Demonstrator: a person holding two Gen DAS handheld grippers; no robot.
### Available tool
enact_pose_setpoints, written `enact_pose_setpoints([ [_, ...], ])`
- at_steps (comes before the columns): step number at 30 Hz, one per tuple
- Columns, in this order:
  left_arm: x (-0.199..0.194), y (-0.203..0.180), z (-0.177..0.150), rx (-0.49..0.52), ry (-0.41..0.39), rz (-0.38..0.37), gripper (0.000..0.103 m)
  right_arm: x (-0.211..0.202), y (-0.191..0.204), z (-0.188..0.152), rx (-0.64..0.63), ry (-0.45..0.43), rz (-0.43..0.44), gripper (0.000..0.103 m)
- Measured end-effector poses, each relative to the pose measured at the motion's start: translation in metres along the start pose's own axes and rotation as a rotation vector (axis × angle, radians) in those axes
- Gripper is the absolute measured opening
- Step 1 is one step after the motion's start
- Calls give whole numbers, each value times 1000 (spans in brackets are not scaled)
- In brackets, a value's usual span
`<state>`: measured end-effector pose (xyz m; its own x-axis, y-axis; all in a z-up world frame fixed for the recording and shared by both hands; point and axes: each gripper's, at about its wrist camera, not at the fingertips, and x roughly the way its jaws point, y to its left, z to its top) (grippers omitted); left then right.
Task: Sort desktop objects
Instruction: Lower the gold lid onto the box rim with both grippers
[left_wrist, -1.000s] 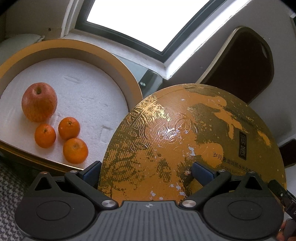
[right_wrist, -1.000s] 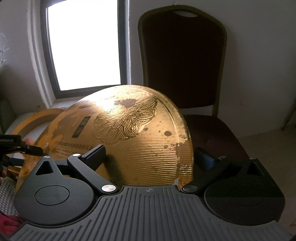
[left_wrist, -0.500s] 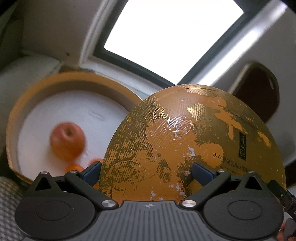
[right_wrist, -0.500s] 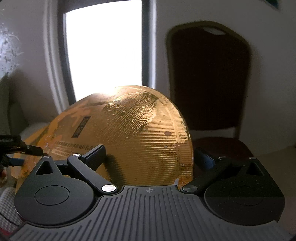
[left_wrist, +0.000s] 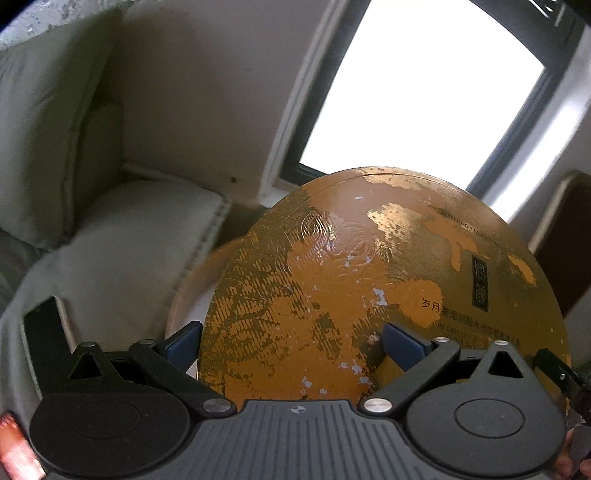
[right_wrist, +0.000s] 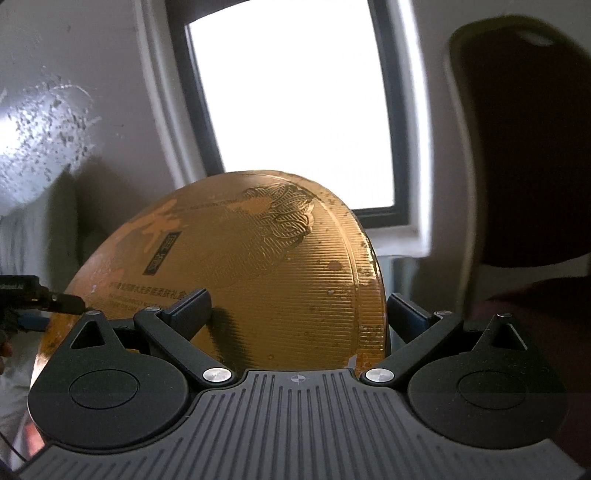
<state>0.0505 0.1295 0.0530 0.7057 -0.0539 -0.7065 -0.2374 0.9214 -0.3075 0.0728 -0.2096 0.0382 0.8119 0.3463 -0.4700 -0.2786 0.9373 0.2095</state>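
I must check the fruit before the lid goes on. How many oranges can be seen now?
0. The round gold embossed lid, held in the left gripper and the right gripper, fills both views. Only a sliver of the round box rim shows; fruit may be hidden behind the lid.

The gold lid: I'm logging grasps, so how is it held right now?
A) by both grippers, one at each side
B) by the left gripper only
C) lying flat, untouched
A: the gold lid sits between the fingers of the left gripper and the right gripper.
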Motion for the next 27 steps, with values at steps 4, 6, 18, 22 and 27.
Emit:
enact_pose_setpoints([
  [4,9,12,9,-6,-1,30,100,33,9,-2,19,27,41,100],
  [6,14,14,12,6,-10,42,100,46,9,-5,34,45,58,100],
  [18,55,35,19,-14,10,84,100,96,8,-3,53,122,81,100],
  [22,65,38,17,-16,15,88,100,105,7,-10,62,136,80,100],
  [27,76,37,11,-5,28,96,100,116,2,-15,81,169,74,100],
])
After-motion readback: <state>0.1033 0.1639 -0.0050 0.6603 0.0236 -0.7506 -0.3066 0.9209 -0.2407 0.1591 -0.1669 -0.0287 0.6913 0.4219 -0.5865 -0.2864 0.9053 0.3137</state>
